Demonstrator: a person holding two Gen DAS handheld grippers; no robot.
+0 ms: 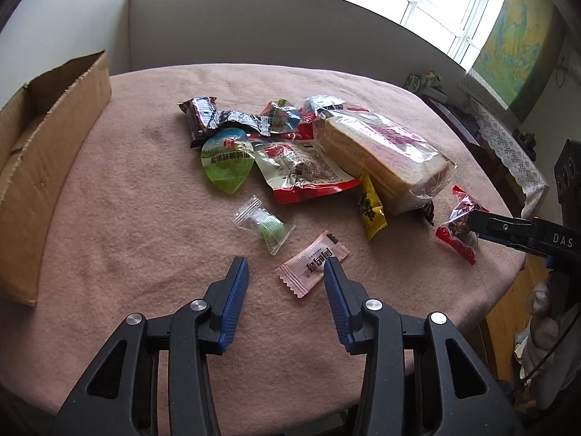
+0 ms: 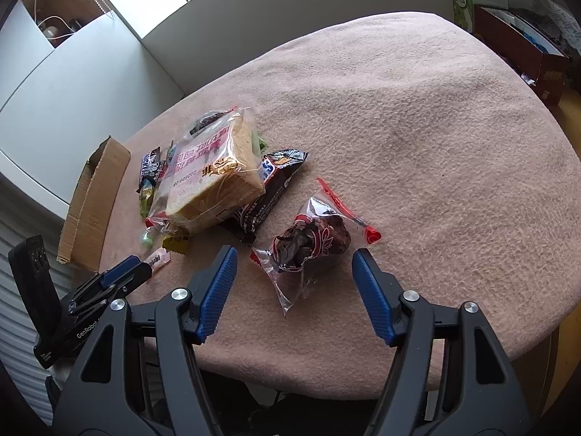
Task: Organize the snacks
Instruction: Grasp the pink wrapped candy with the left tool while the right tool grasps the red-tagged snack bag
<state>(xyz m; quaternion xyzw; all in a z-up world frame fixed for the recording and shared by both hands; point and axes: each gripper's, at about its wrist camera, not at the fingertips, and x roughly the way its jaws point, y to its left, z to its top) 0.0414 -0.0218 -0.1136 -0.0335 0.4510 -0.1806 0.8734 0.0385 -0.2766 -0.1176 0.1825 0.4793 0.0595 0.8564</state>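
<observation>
Snacks lie in a heap on a pink cloth-covered table (image 1: 145, 218). My left gripper (image 1: 287, 267) is open; a pink candy wrapper (image 1: 312, 265) lies by its right fingertip and a clear green candy (image 1: 267, 227) just ahead. My right gripper (image 2: 292, 256) is open around the near end of a clear red-trimmed bag of dark dried fruit (image 2: 312, 239), which also shows in the left wrist view (image 1: 459, 227). A bagged bread loaf (image 1: 381, 152) (image 2: 214, 178), a green jelly cup (image 1: 227, 163), a yellow packet (image 1: 370, 207) and dark wrappers (image 1: 218, 118) lie in the heap.
An open cardboard box (image 1: 47, 145) stands at the table's left edge; it also shows in the right wrist view (image 2: 94, 200). A grey partition (image 1: 254, 25) stands behind the table. A dark cabinet with a lace cloth (image 1: 504, 141) is at the right. The table's near edge is close below both grippers.
</observation>
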